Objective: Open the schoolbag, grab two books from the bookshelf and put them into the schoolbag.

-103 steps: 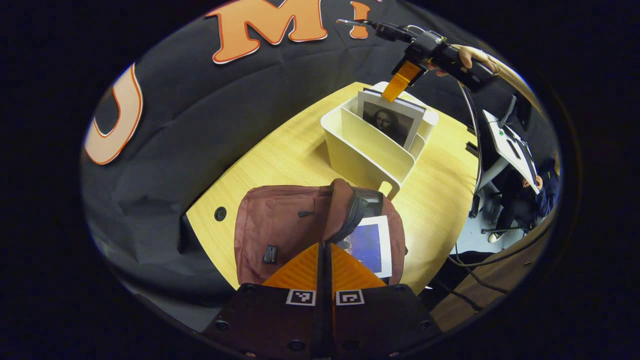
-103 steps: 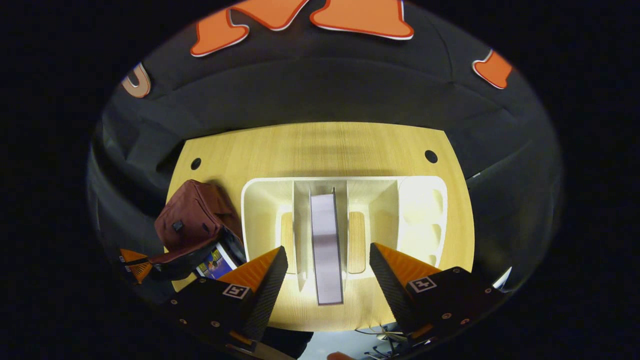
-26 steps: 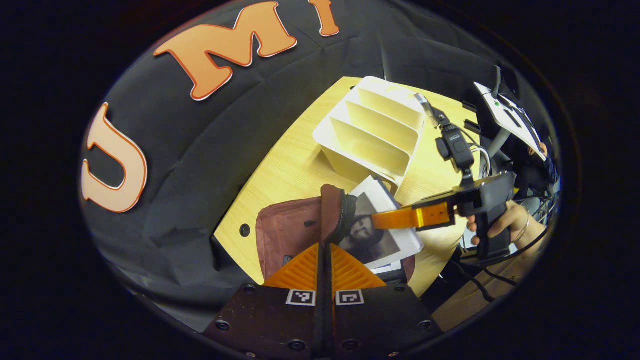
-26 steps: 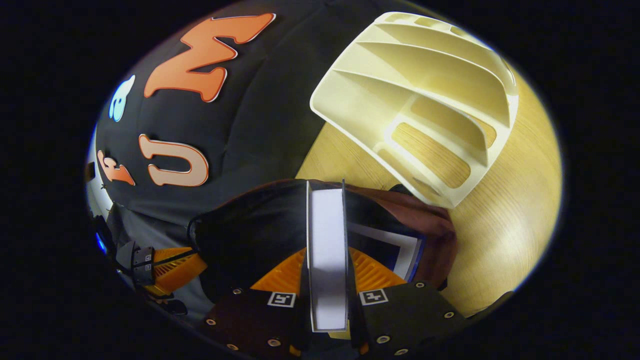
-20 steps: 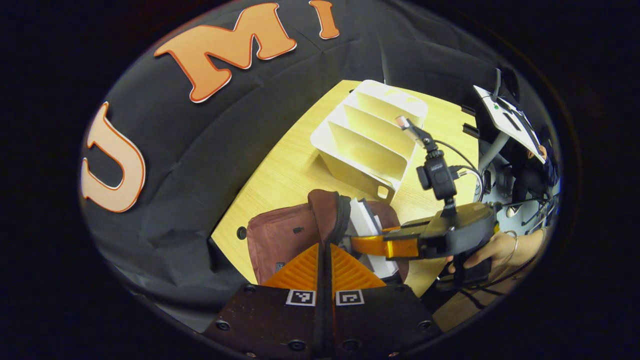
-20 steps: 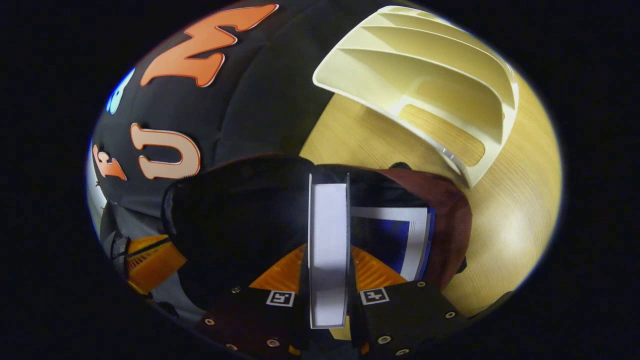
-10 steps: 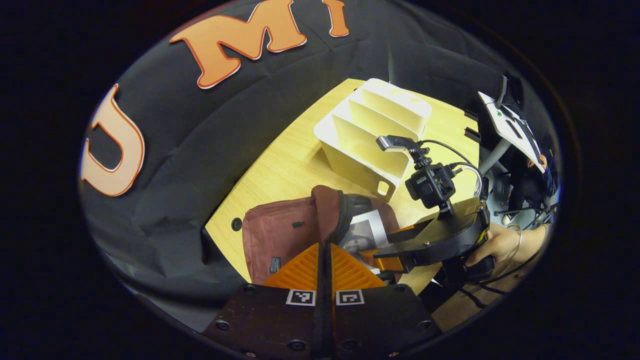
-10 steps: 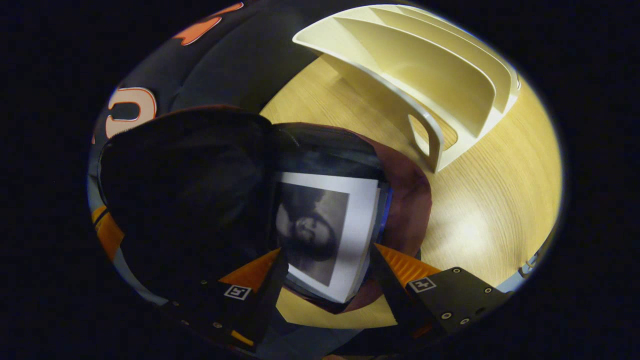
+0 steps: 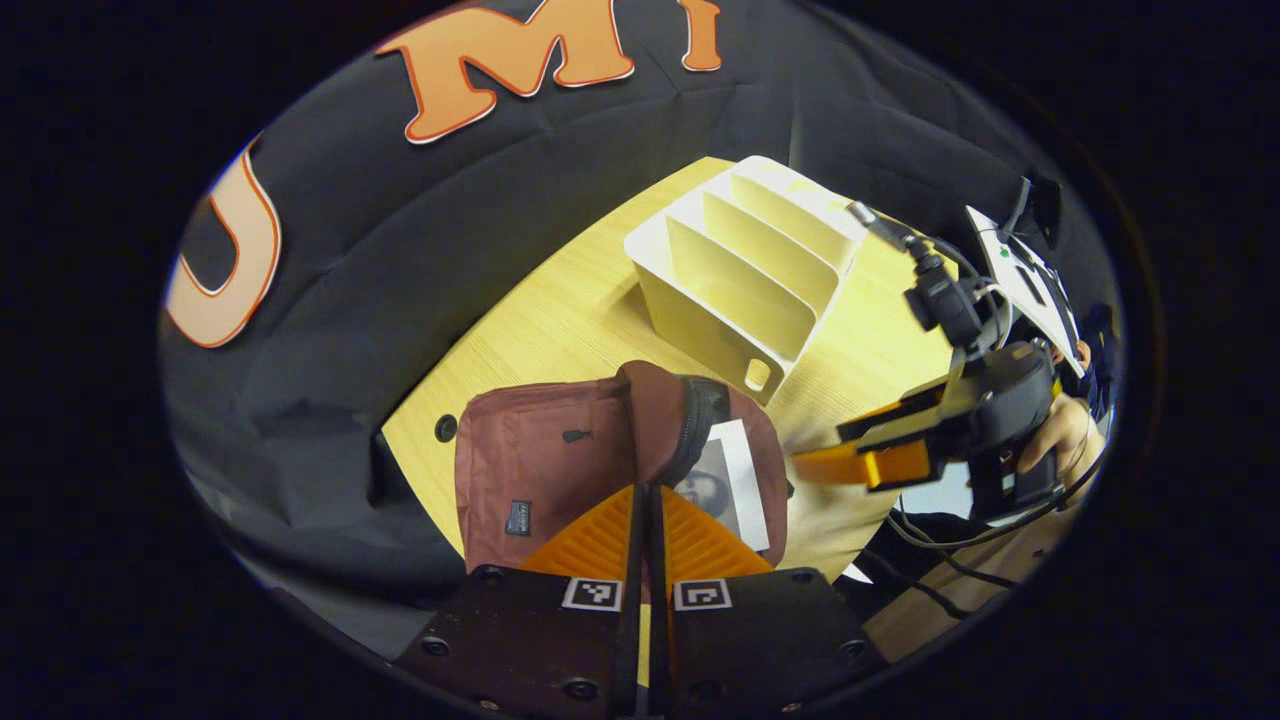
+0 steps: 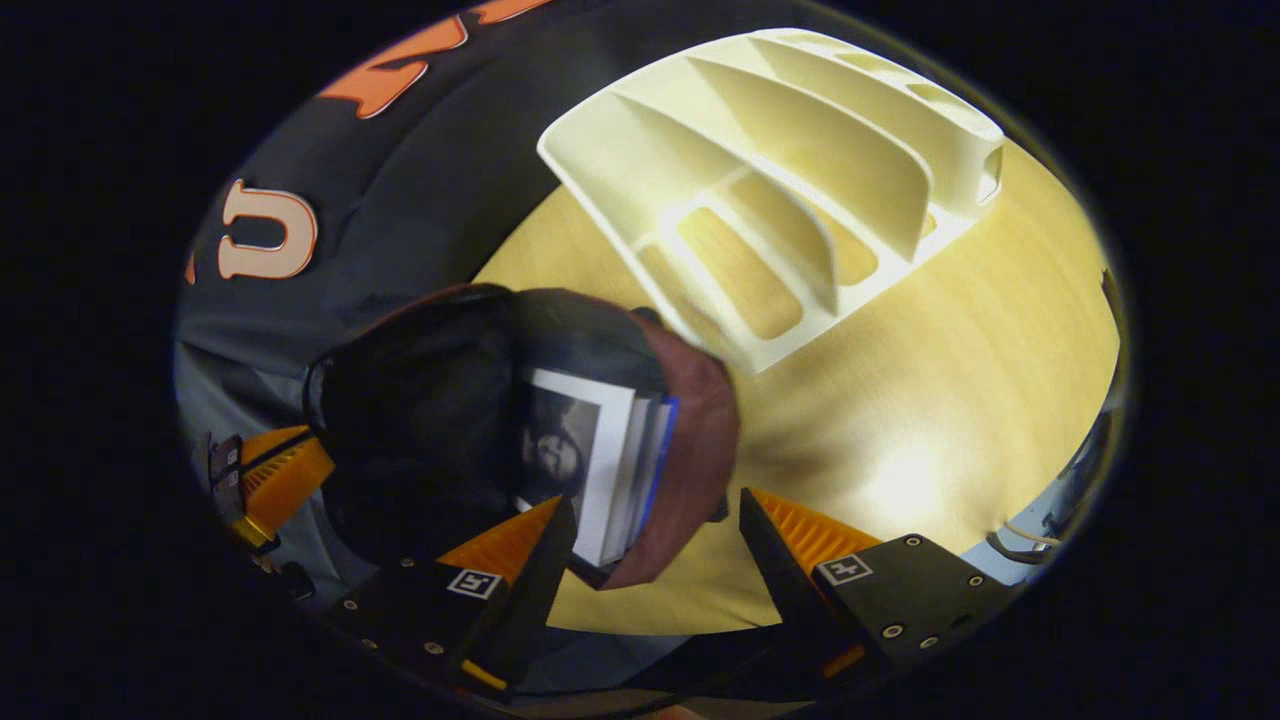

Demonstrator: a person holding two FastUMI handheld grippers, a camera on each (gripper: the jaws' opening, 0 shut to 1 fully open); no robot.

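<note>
The maroon schoolbag (image 9: 545, 465) lies on the wooden table (image 9: 560, 320) with its flap (image 9: 660, 415) lifted. My left gripper (image 9: 648, 500) is shut on the flap's edge and holds it up. Two books (image 9: 730, 475) lie in the bag's mouth, the top one with a grey portrait cover (image 10: 565, 450) and a blue-edged one beneath. My right gripper (image 10: 655, 545) is open with nothing between its fingers, just short of the books and the schoolbag (image 10: 695, 470). In the left gripper view the right gripper (image 9: 820, 447) hangs to the right of the bag.
A cream bookshelf (image 9: 745, 270) with bare slots stands beyond the bag, and the bookshelf (image 10: 780, 190) is near the table's far side. A hand (image 9: 1060, 440) holds the right gripper, trailing cables. The left gripper (image 10: 270, 480) shows at the bag's far side.
My right gripper carried the portrait book from the shelf into the bag, let it go, opened and drew back to the right. The left gripper kept the flap raised.
</note>
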